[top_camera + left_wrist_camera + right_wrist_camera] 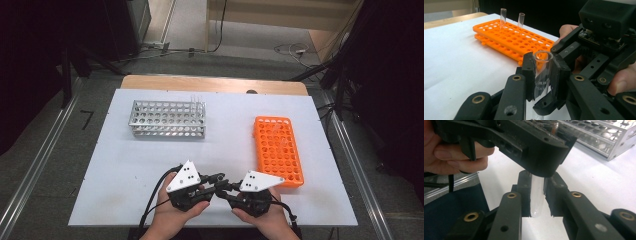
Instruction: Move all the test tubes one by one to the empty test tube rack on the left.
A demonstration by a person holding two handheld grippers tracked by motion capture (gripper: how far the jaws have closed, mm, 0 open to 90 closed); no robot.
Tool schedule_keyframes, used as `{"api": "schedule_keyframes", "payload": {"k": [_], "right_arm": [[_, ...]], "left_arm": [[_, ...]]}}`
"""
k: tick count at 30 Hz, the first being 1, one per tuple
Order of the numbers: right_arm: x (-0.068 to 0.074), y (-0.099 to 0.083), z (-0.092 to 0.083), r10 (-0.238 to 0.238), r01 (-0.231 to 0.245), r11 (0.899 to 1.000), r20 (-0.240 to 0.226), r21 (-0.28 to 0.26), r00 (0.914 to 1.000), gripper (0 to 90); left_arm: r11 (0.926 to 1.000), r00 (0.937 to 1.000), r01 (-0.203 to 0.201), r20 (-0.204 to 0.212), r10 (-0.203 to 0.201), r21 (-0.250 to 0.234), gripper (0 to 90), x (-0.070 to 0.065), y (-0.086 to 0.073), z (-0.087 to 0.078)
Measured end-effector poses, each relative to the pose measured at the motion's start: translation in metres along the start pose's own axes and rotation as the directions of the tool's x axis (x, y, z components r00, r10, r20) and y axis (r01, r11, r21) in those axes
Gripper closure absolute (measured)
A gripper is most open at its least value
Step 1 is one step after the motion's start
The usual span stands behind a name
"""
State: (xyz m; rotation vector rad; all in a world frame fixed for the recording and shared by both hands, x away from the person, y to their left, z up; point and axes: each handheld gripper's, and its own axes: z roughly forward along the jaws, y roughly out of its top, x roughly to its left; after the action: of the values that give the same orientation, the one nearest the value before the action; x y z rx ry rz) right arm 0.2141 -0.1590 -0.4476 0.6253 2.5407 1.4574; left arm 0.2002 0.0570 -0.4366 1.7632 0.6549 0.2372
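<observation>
Near edge of the white table (125,165), both hands meet at centre. One clear glass test tube (541,75) stands upright between them, long axis vertical: open mouth up in the left gripper view, rounded closed bottom (535,205) down in the right gripper view.

Left gripper (543,75) is clenched on the tube's upper part, pads pressing the glass on both sides. Right gripper (536,195) straddles the lower end; its right pad shows a slit of daylight against the glass, so the hold looks slack or just letting go. Judged a handover, left taking over.

The tube lies dead ahead of both claws, between the fingertips, neither arm nearer.

Farther right, the orange plastic perforated rack (278,150) lies just beside the right hand, two clear tubes (503,17) standing at its far end. Far left, the silver metal rack (167,119) is well apart, a few faint tubes at its right end.

Hidden: in the high view the held tube is lost under the gripper bodies; its mid-section is covered by pads; printed lettering unreadable.
</observation>
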Motion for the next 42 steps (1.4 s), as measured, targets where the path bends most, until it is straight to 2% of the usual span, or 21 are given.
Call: {"api": "schedule_keyframes", "payload": {"k": [6, 8, 14, 19, 25, 28, 36, 42], "right_arm": [[-0.005, 0.0, -0.007, -0.001, 0.001, 1.0, 0.006, 0.007, 1.0, 56.1], [-0.007, 0.0, -0.01, 0.0, 0.0, 1.0, 0.018, 0.003, 0.9998, 49.2], [-0.02, -0.003, -0.024, 0.043, -0.042, 0.999, 0.035, -0.02, 0.9985, 35.6], [-0.032, -0.008, -0.037, 0.065, -0.063, 0.997, 0.061, -0.041, 0.996, 28.6], [-0.046, -0.016, -0.05, 0.074, -0.069, 0.996, 0.102, -0.052, 0.992, 19.4], [-0.053, -0.021, -0.056, 0.066, -0.059, 0.997, 0.129, -0.052, 0.9895, 17.1], [-0.07, -0.033, -0.078, 0.107, -0.096, 0.993, 0.176, -0.067, 0.9786, 10.0], [-0.08, -0.038, -0.086, 0.125, -0.116, 0.991, 0.179, -0.06, 0.9759, 2.6]], "left_arm": [[0.9995, 0.9995, 0.029, -0.014, -0.029, -0.013, 75.5, 0.008, 0.002, -0.004], [0.9995, 0.9993, 0.03, -0.022, -0.03, -0.011, 75.5, 0.011, 0.003, -0.006], [0.9984, 0.9971, 0.052, -0.055, -0.053, -0.021, 75.6, 0.025, 0.005, -0.014], [0.9944, 0.993, 0.098, -0.063, -0.1, -0.041, 75.6, 0.04, 0.006, -0.02], [0.9957, 0.9896, 0.084, -0.114, -0.088, -0.041, 75.6, 0.056, 0.013, -0.022], [0.9954, 0.9855, 0.084, -0.144, -0.09, -0.046, 75.6, 0.067, 0.016, -0.023], [0.9931, 0.9712, 0.101, -0.211, -0.111, -0.06, 75.6, 0.098, 0.022, -0.025], [0.9924, 0.9614, 0.106, -0.248, -0.118, -0.062, 75.6, 0.116, 0.028, -0.025]]}}
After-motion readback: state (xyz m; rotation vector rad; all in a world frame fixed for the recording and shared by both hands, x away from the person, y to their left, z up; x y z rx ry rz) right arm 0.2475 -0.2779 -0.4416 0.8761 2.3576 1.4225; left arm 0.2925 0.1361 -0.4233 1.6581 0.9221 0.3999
